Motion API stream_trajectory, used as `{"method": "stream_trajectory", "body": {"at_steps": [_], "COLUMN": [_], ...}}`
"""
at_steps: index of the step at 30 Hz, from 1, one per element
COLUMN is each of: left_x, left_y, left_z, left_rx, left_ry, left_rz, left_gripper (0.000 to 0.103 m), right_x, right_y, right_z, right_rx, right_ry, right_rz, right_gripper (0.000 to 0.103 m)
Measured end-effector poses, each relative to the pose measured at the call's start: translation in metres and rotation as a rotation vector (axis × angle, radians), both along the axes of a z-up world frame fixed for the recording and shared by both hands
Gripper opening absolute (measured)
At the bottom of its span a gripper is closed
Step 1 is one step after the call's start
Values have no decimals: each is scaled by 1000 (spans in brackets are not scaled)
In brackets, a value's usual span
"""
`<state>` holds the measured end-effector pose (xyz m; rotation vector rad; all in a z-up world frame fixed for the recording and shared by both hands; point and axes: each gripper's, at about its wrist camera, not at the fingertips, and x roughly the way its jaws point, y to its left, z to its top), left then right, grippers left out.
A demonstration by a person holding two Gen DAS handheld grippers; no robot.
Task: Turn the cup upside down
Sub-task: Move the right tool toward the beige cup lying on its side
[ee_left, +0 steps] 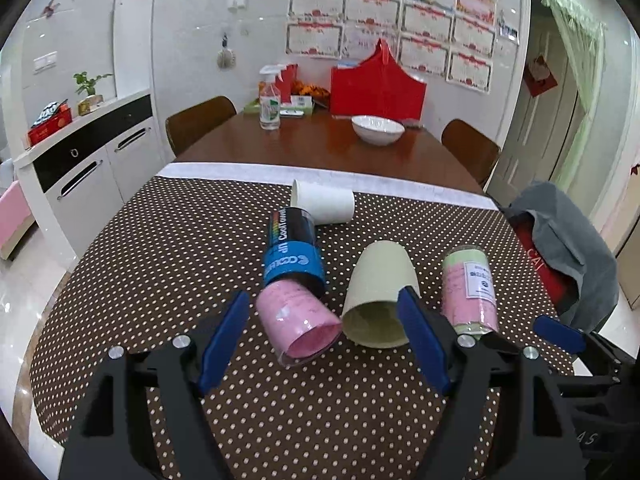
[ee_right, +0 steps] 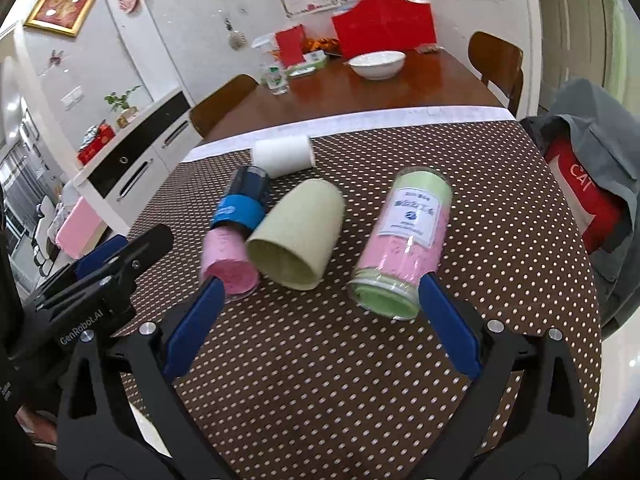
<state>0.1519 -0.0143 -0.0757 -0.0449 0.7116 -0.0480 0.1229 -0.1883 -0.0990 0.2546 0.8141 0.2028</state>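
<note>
Polka-dot cloth covers the desk (ee_left: 120, 280); the beige cup (ee_left: 380, 300) lies sideways just ahead of both wide jaws, untouched. Approach step, probably: next, straddle its wall and close.

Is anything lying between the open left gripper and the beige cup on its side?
Nothing visible blocks it. The beige cup lies on its side, mouth facing the left gripper, whose jaws are open with the right one just in front of the rim. The pink and black canister lies close on the cup's left, crowding that side.
</note>
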Motion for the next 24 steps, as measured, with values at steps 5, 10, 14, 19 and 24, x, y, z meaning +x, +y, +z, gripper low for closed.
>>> {"method": "stream_trajectory", "body": {"at_steps": [5,10,14,19,24], "left_x": [31,55,70,87,101], "left_y": [-14,-30,-42,-58,-68], "left_z": [-12,-26,-35,-47,-62], "left_rx": [2,21,43,62,84], "left_ry": [57,105,143,194,246], "left_rz": [-35,-74,-109,-151,-167], "left_gripper": [76,76,76,76,76], "right_x": [23,41,55,67,81], "right_y": [-16,-29,-44,-57,-68], "right_z": [-9,-19,-27,-37,-51], "right_rx": [8,4,7,19,39], "right_ry": [43,82,107,143,181], "right_rz": [-38,-67,-98,-131,-147], "right_gripper": [96,96,96,96,96]}}
